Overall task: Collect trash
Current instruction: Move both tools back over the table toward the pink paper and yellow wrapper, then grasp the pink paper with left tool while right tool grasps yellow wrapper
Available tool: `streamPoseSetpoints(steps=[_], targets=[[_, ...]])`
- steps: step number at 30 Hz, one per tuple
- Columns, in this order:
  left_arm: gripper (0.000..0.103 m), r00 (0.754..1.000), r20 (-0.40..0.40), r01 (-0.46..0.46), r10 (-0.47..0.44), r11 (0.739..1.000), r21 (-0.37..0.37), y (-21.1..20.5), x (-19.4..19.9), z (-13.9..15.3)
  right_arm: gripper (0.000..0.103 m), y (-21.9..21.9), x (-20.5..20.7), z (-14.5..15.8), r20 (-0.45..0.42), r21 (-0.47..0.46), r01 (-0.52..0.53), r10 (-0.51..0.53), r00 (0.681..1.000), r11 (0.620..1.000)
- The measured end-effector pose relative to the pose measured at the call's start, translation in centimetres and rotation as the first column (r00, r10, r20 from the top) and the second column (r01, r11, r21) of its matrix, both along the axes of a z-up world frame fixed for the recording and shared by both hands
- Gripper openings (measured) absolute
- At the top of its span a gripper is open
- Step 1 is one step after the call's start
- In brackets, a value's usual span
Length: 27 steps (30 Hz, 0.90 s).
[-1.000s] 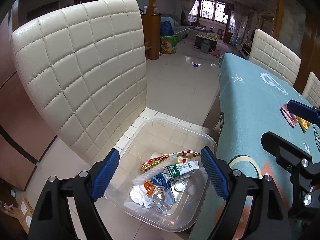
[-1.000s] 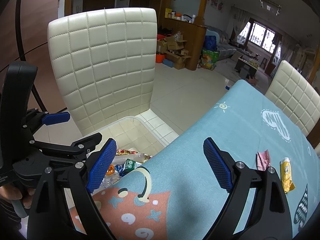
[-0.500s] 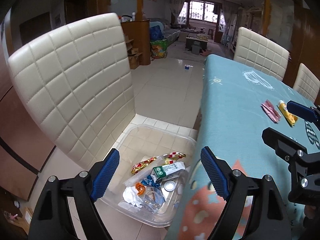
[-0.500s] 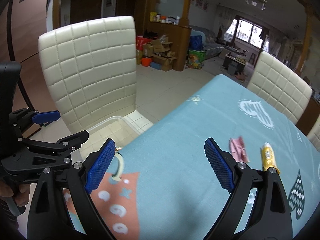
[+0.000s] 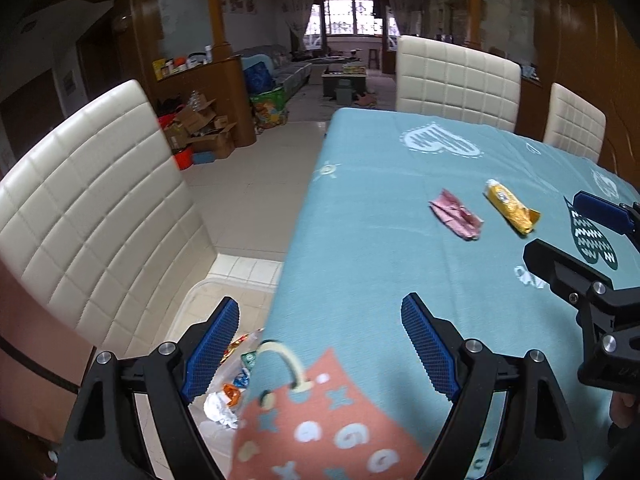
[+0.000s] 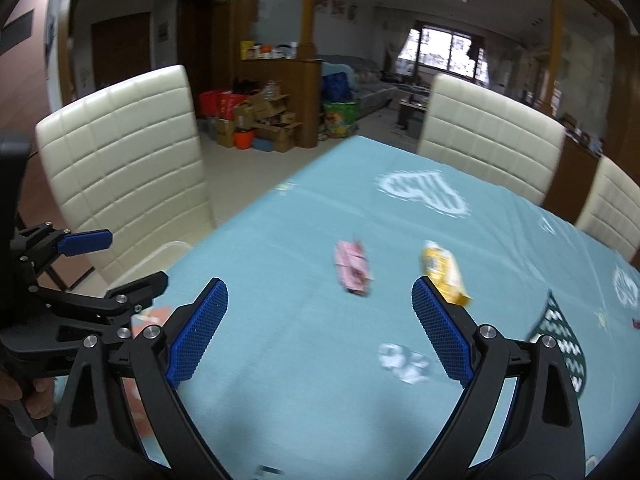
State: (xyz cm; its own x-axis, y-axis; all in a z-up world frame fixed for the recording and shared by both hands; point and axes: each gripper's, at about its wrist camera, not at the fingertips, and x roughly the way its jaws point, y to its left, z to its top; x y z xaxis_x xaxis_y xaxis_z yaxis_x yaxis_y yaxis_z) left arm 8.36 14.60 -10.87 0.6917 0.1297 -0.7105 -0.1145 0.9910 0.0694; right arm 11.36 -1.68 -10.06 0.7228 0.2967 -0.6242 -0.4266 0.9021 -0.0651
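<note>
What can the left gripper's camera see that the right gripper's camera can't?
Only the left view shows the trash in the clear bin on the floor beside the table. Only the right view shows the left gripper from the side, open. Both show the pink wrapper and yellow packet lying apart on the blue tablecloth, plus cream chairs.

Two wrappers are lying on the tablecloth (image 5: 360,240): one pink (image 5: 456,216), one yellow (image 5: 510,206). Three chairs (image 5: 92,220) are standing around; one bin (image 5: 192,300) is sitting below.
</note>
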Motion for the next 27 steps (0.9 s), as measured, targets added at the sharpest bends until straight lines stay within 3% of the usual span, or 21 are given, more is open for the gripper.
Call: streamPoseSetpoints(steps=[9, 11, 14, 21, 25, 27], targets=[[0.081, 0.994, -0.048, 0.098, -0.097, 0.995, 0.006, -5.9, 4.5, -0.7, 0.091, -5.9, 5.2, -2.6, -0.074, -0.031, 0.132, -0.134, 0.988, 0.991], [0.081, 0.991, -0.066, 0.119, -0.119, 0.993, -0.003, -7.1, 6.1, -1.3, 0.084, -6.5, 6.4, -3.3, -0.094, -0.042, 0.145, -0.149, 0.984, 0.988], [0.081, 0.984, -0.09, 0.153, -0.154, 0.988, -0.019, -8.8, 7.9, -2.2, 0.072, -7.2, 7.9, -4.2, -0.135, -0.043, 0.136, -0.14, 0.981, 0.99], [0.081, 0.973, -0.123, 0.195, -0.195, 0.981, -0.013, -10.9, 12.0, -3.6, 0.059, -8.1, 11.0, -6.2, -0.197, -0.029, 0.128, -0.132, 0.972, 0.991], [0.081, 0.977, -0.142, 0.171, -0.162, 0.984, 0.047, -10.9, 13.9, -4.5, 0.058, -7.9, 11.5, -7.1, -0.224, -0.018, 0.108, -0.109, 0.968, 0.994], [0.081, 0.977, -0.153, 0.156, -0.149, 0.987, 0.032, -10.4, 14.7, -5.0, 0.058, -7.5, 11.6, -7.4, -0.225, -0.026, 0.095, -0.099, 0.969, 0.995]])
